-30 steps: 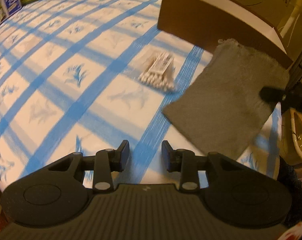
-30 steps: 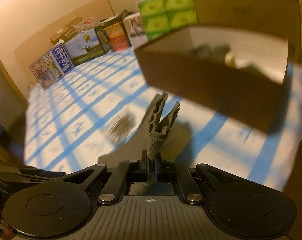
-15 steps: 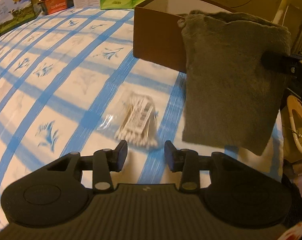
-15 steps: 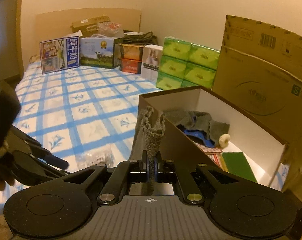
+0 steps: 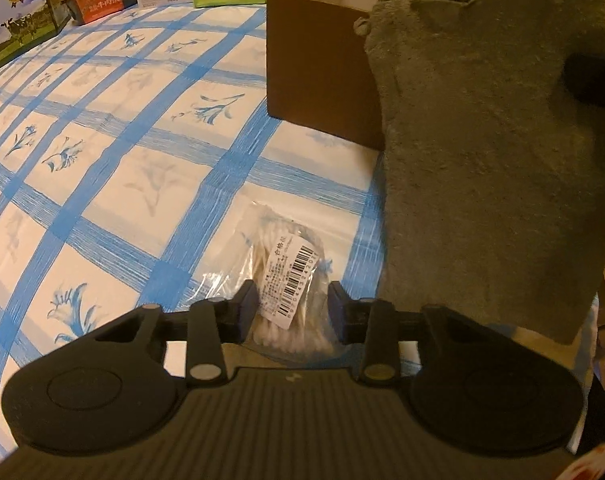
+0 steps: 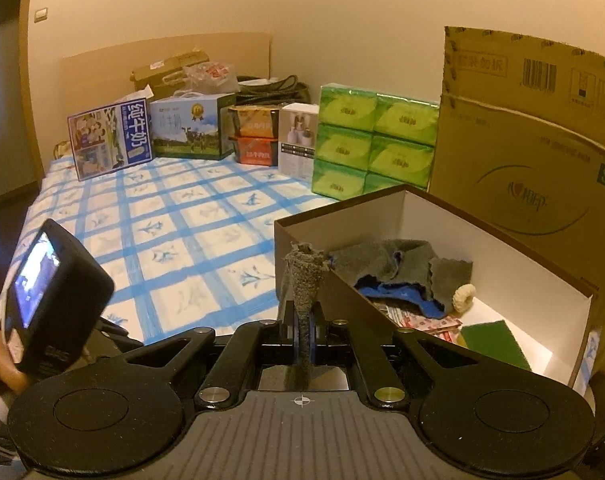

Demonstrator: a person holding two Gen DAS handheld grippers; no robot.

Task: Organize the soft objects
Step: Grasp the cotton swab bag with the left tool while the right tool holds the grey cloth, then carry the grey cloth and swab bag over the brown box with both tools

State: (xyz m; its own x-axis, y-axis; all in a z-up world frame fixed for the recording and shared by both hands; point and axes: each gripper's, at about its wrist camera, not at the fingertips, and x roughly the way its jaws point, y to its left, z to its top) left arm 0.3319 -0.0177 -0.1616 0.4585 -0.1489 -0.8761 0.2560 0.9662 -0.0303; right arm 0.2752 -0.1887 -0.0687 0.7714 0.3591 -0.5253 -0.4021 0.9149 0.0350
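Note:
My right gripper point(image 6: 302, 322) is shut on a grey cloth point(image 6: 304, 276), held up beside the near wall of the brown cardboard box point(image 6: 382, 300). In the left wrist view the cloth point(image 5: 490, 152) hangs free in front of the box point(image 5: 314, 60), with a right gripper finger point(image 5: 594, 80) at its upper right edge. My left gripper point(image 5: 289, 310) is open, with its jaws either side of a clear bag of cotton swabs point(image 5: 292, 280) lying on the blue checked bedsheet point(image 5: 102, 152). The box holds a grey and blue cloth point(image 6: 398, 276), a green sponge point(image 6: 494, 344) and a white ring point(image 6: 464, 296).
Green tissue packs point(image 6: 374, 144), milk cartons point(image 6: 190, 128) and other boxes line the far edge of the bed. A large flat cardboard sheet point(image 6: 534, 152) stands behind the brown box. The left gripper's camera body point(image 6: 50, 300) shows at the left in the right wrist view.
The right gripper has lifted the grey cloth off the bed and up to the box. The left gripper has moved forward until its jaws straddle the swab bag.

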